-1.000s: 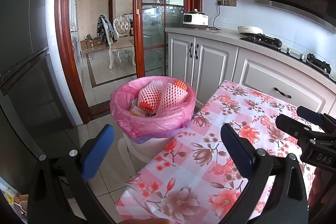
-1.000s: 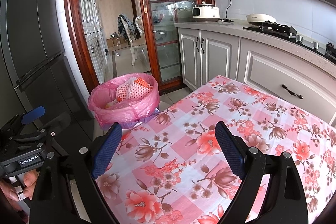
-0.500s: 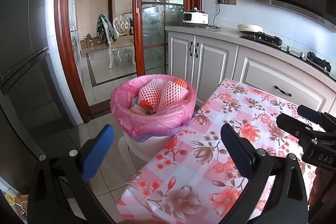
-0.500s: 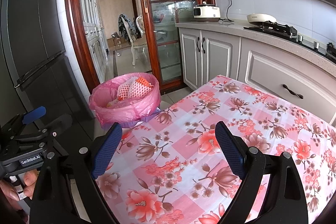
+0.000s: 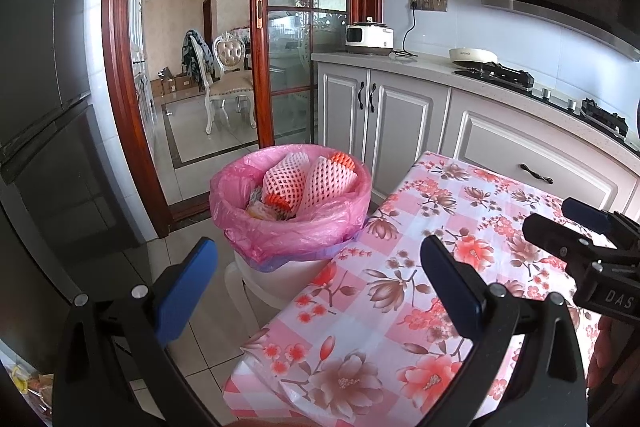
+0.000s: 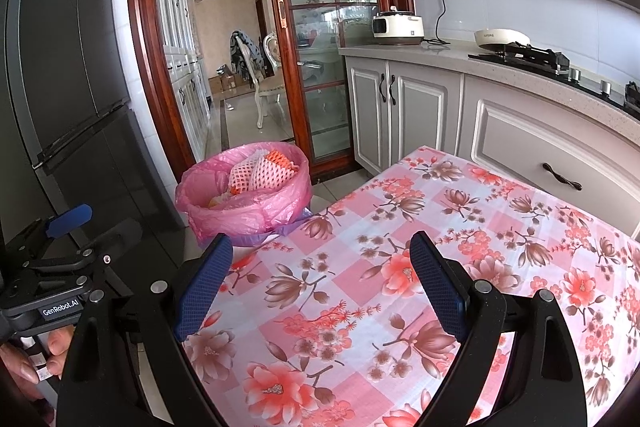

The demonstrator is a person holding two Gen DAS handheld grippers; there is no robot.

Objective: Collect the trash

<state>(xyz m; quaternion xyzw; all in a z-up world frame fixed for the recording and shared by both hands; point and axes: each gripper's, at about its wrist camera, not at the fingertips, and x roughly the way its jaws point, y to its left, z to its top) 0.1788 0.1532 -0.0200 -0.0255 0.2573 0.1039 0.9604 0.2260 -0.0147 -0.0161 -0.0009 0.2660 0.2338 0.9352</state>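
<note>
Left gripper (image 5: pixel 318 281) with blue pads, jaws spread wide, nothing between them, hovers over the near corner of the table with pink floral tablecloth (image 5: pixel 420 291). Right gripper (image 6: pixel 322 283), jaws also wide and bare, hangs above the same cloth. White trash bin lined with a pink plastic bag (image 5: pixel 290 223) stands on the floor just beside the table's far-left corner, holding pink foam fruit nets (image 5: pixel 308 181) and other wrappers.
</note>
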